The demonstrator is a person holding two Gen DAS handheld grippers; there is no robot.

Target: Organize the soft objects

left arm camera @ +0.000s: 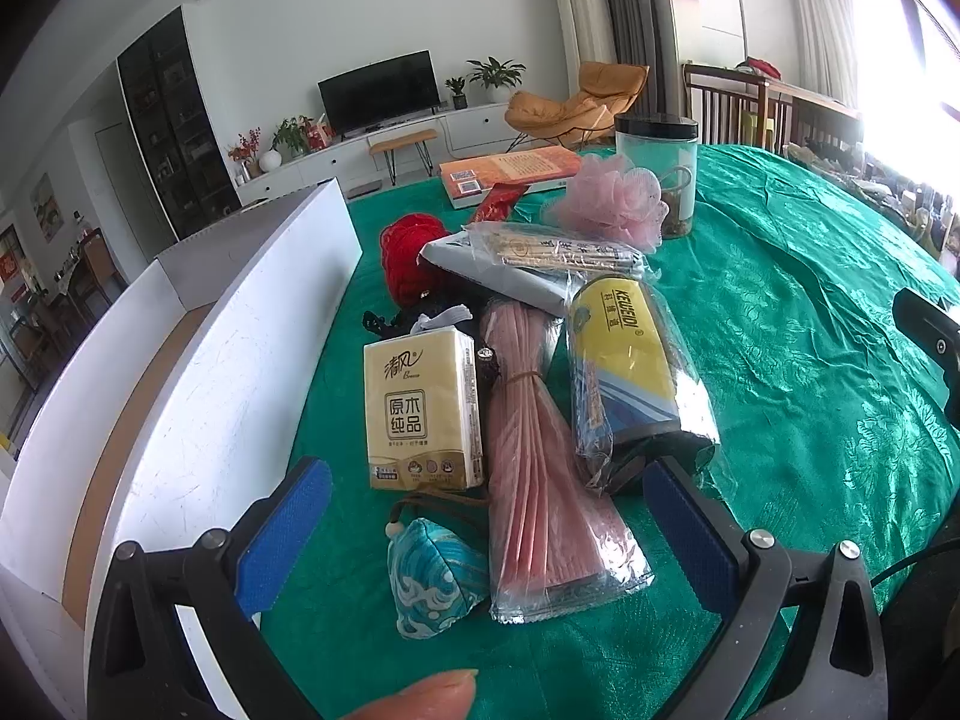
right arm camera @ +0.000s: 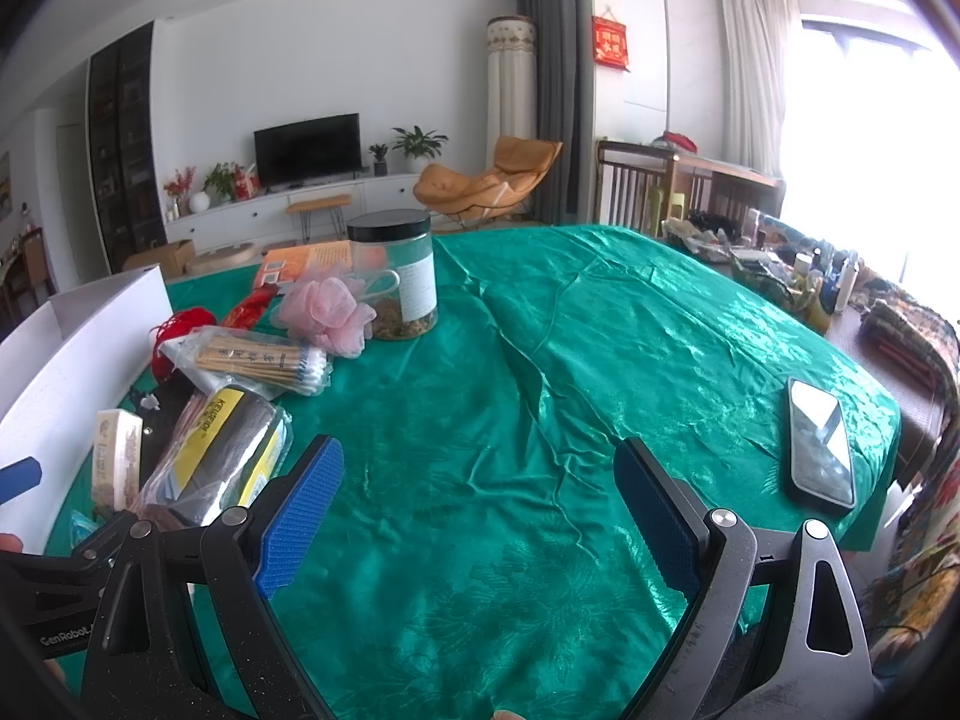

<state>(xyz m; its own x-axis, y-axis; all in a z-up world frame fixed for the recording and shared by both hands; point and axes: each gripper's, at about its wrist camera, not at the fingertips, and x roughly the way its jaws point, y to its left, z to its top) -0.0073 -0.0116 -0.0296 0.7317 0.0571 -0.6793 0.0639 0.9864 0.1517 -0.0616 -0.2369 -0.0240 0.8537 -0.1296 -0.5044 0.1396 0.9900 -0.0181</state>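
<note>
A fingertip (left arm camera: 420, 697) is poking in at the bottom edge of the left view, cut off by the frame, just below the left tongs (left arm camera: 487, 531), whose blue ribbed pads are standing wide apart and gripping nothing. Between them a small blue brocade pouch (left arm camera: 433, 581) with a wave pattern and a brown drawstring is lying on the shiny green cloth covering the surface (left arm camera: 810, 360). Just beyond it, side by side, are sitting a yellow tissue pack (left arm camera: 423, 408), a flat pink bundle in clear crinkled wrap (left arm camera: 540, 480) tied round the middle, and a yellow-and-black roll in plastic (left arm camera: 630, 378). A red knitted item (left arm camera: 408, 264) is lying partly hidden behind a grey-white packet (left arm camera: 516, 276) and a bag of cotton swabs (left arm camera: 558, 252); something dark and beaded beneath them is hard to make out, possibly a cord. A frilly pink mesh puff (left arm camera: 609, 201) is resting against a clear jar with a black lid (left arm camera: 660, 174). A white open box (left arm camera: 240, 360) is standing along the left, its interior largely out of sight. The right tongs (right arm camera: 480, 516) are also spread open over bare cloth, clamping nothing, with a phone (right arm camera: 819, 444) lying face-up near the surface's right edge.
</note>
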